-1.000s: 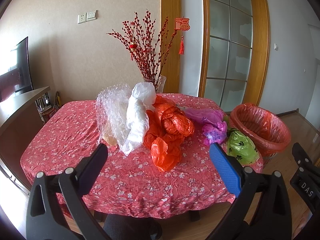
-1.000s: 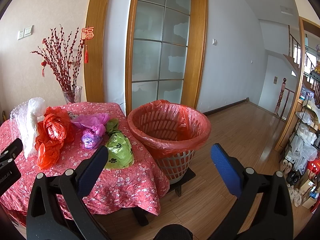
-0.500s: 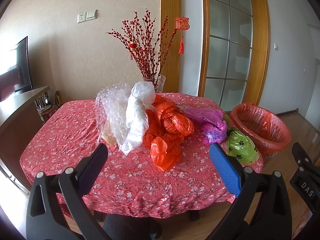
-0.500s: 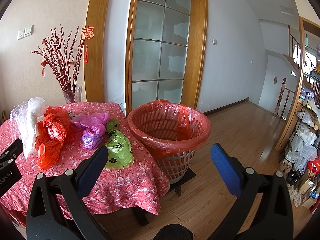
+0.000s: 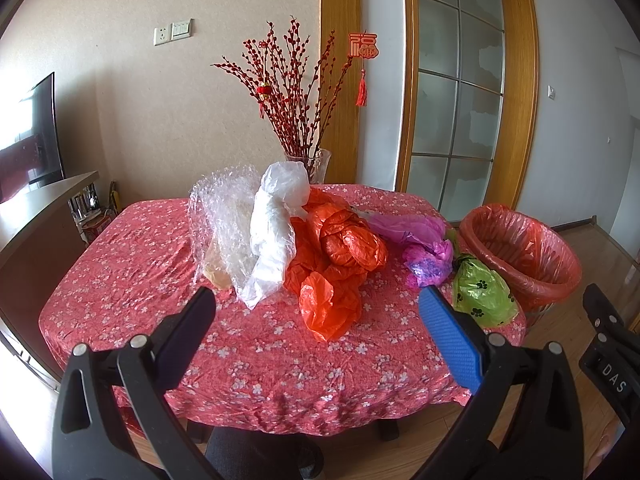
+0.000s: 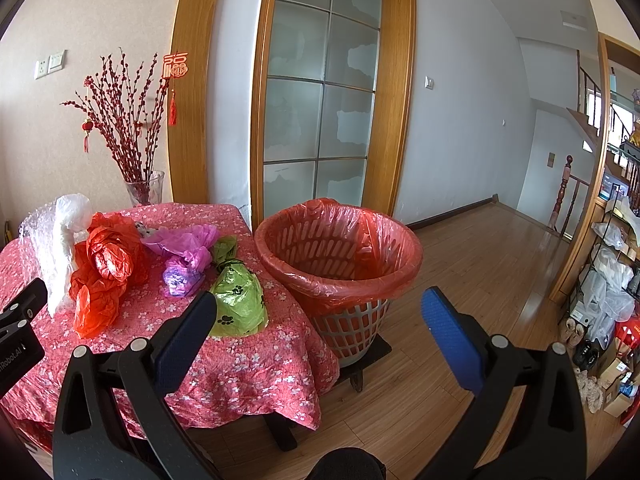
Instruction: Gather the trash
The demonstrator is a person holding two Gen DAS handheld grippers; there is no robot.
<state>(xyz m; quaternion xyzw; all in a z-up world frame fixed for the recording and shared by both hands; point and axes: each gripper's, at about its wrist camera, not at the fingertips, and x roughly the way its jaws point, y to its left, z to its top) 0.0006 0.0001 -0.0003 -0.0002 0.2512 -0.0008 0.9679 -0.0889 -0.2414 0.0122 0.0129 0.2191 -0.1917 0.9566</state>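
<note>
Crumpled plastic bags lie on the table with the red floral cloth (image 5: 120, 280): clear bubble wrap (image 5: 224, 216), a white bag (image 5: 276, 224), orange bags (image 5: 336, 256), purple bags (image 5: 420, 248) and a green paw-print bag (image 5: 480, 292). The green bag (image 6: 238, 304) lies nearest the waste basket with a red liner (image 6: 340, 256), which stands just off the table's right edge. My left gripper (image 5: 316, 312) is open and empty, held in front of the table. My right gripper (image 6: 320, 312) is open and empty, facing the basket.
A glass vase with red branches (image 5: 308, 164) stands at the table's far edge. A glass-panelled door (image 6: 320, 100) is behind the basket. Wooden floor (image 6: 480, 264) stretches right towards shelves with bags and shoes (image 6: 608, 280). A dark cabinet (image 5: 36, 232) stands left of the table.
</note>
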